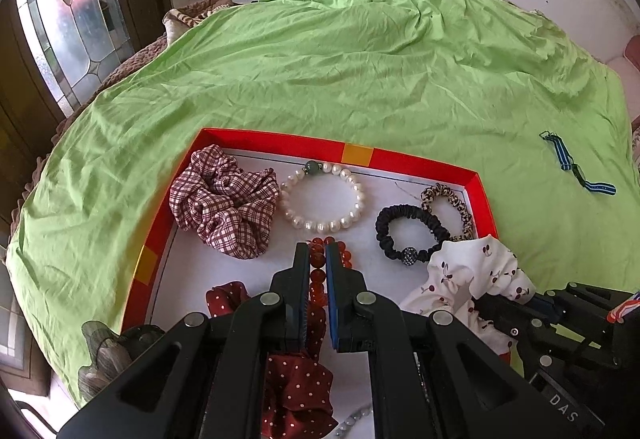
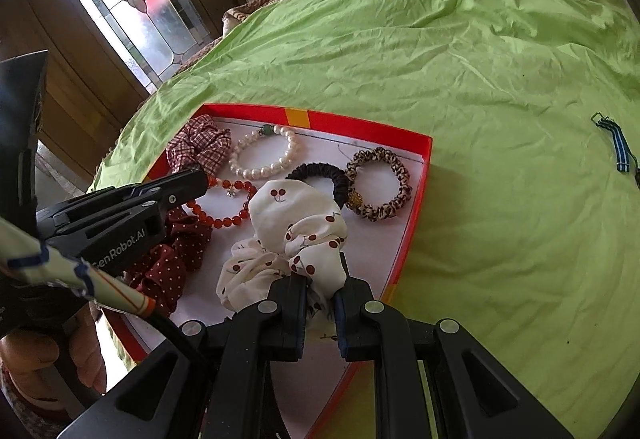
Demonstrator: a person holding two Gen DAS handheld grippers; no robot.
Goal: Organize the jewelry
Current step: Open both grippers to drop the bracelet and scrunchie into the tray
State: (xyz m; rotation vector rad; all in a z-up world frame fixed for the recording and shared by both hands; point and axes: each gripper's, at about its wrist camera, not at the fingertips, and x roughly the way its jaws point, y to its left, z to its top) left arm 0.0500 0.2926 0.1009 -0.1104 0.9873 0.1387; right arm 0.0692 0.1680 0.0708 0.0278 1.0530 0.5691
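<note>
Now left gripper [image 1: 317,251] pinches the red bracelet [image 2: 224,205]; right gripper [image 2: 323,275] clamps the cherry scrunchie [image 2: 296,227].

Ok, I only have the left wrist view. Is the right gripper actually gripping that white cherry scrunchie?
Observer: Yes. In the right wrist view, the right gripper has its fingers pinched on a fold of the white cherry scrunchie.
Operator: My fingers hide the red bead bracelet. Is it whole?
Observer: It is a full loop inside the tray, with the left gripper at its left end.
Operator: And the leopard scrunchie?
Observer: A complete ring, touching the black scrunchie.
</note>
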